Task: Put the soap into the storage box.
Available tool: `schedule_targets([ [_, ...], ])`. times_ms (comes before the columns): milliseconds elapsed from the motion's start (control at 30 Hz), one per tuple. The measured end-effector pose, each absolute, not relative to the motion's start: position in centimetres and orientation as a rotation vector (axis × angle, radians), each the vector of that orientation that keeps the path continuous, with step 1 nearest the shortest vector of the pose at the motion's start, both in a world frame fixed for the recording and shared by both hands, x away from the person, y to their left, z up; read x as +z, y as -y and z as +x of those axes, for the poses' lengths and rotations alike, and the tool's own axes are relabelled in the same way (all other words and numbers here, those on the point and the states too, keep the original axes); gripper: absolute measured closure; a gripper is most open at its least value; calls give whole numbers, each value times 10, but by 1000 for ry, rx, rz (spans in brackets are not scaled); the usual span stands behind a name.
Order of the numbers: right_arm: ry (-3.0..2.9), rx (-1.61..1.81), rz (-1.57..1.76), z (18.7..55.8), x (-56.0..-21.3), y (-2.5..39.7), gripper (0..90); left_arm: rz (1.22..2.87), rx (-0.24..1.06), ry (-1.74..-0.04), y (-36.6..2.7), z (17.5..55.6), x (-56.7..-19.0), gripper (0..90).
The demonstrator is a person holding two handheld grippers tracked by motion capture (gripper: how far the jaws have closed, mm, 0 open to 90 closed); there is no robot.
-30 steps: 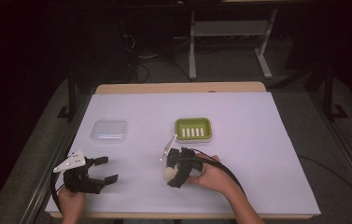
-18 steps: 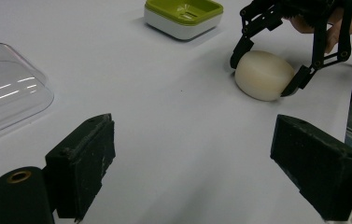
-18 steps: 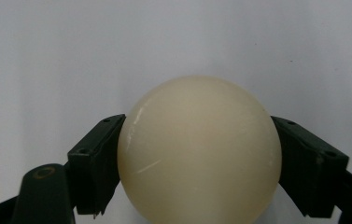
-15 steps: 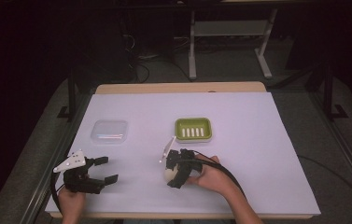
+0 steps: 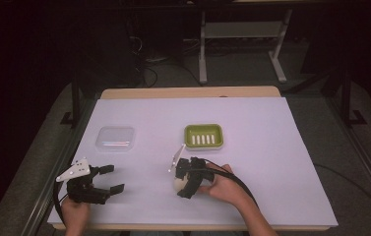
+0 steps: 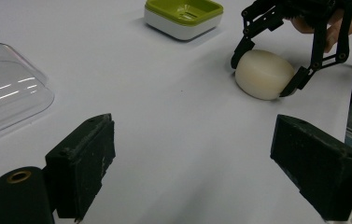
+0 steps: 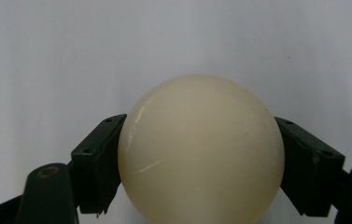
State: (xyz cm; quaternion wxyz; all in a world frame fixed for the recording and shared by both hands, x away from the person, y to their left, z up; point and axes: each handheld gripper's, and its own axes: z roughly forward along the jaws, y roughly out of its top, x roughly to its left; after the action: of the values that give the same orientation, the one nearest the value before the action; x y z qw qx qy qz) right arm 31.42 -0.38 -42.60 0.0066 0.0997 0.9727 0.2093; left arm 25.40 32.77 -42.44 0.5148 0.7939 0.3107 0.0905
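Observation:
A cream oval soap bar [image 5: 177, 185] lies on the white table cover, near the front middle. My right gripper [image 5: 182, 181] is shut on it, one jaw pressed against each side; the same grip appears on the soap [image 7: 201, 149] in the right gripper view and, farther off, in the left gripper view [image 6: 263, 73]. A green soap dish [image 5: 189, 132] with a slotted floor stands just behind it, empty. My left gripper [image 5: 113, 179] rests at the front left, open, with only bare table between its jaws [image 6: 192, 172].
A clear plastic lid [image 5: 116, 138] lies behind the left gripper, at the left of the table [image 6: 5, 93]. The white cover [image 5: 271, 147] spans the tabletop. Dark floor and a metal stand lie beyond the far edge.

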Motion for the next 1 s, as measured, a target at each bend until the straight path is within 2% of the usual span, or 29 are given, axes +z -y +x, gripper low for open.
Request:
schedule_targets([
  [1000,-3016,817,390,333,-393,36,231,1908,222,-744,-328,254,-424,132],
])
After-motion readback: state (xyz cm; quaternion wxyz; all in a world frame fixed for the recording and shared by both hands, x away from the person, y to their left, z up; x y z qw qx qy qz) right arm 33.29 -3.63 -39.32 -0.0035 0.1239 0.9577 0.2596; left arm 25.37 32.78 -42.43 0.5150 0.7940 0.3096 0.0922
